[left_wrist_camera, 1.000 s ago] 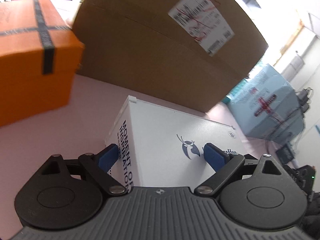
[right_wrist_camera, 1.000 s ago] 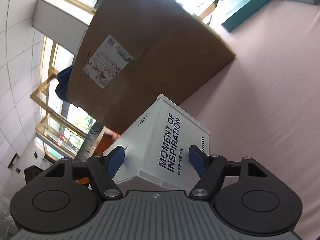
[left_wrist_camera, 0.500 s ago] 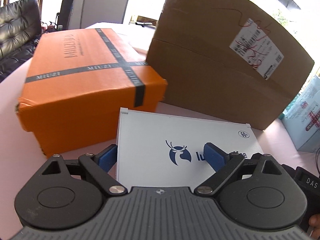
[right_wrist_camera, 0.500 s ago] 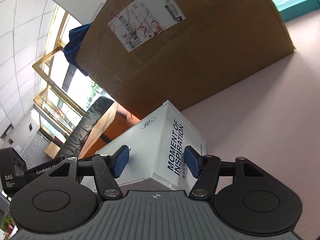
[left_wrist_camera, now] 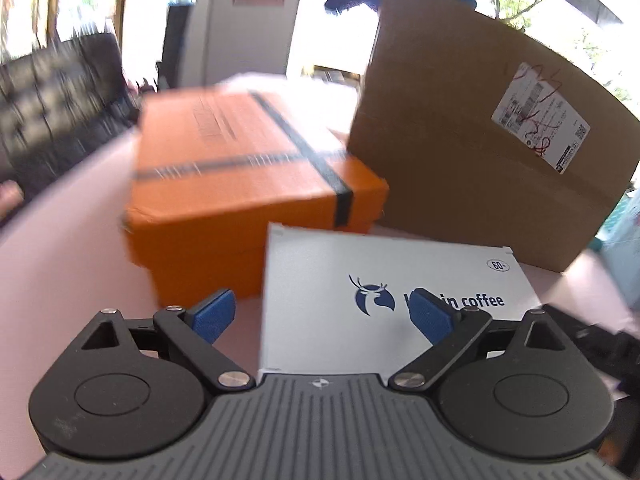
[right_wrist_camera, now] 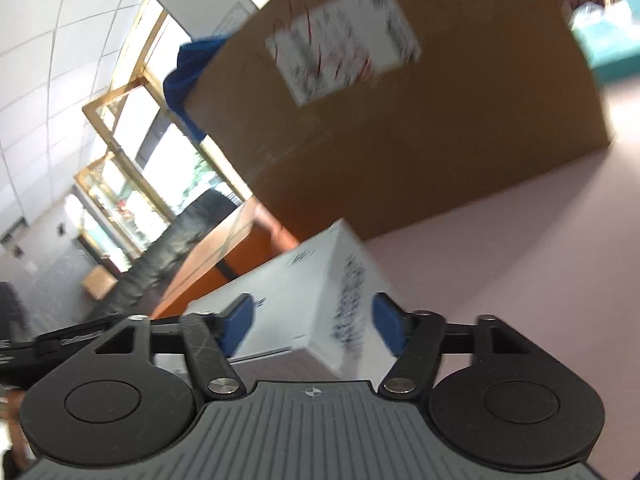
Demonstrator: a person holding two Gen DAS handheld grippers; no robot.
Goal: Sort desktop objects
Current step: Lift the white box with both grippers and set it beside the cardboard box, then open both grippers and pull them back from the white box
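White coffee box (left_wrist_camera: 384, 292), smooth rectangular card, sits between the spread blue pads of both hand-held grippers (left_wrist_camera: 324, 314) (right_wrist_camera: 314, 322), contact unclear. Matte orange box (left_wrist_camera: 248, 184) and corrugated brown carton (left_wrist_camera: 480, 168) stand behind on the pink surface (right_wrist_camera: 520, 264).

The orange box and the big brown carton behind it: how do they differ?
The orange box is low and flat, crossed by dark tape bands; the brown carton stands much taller and is plain cardboard. The carton carries a white shipping label scribbled in red; the orange box shows none. Both are closed and rest on the pink table.
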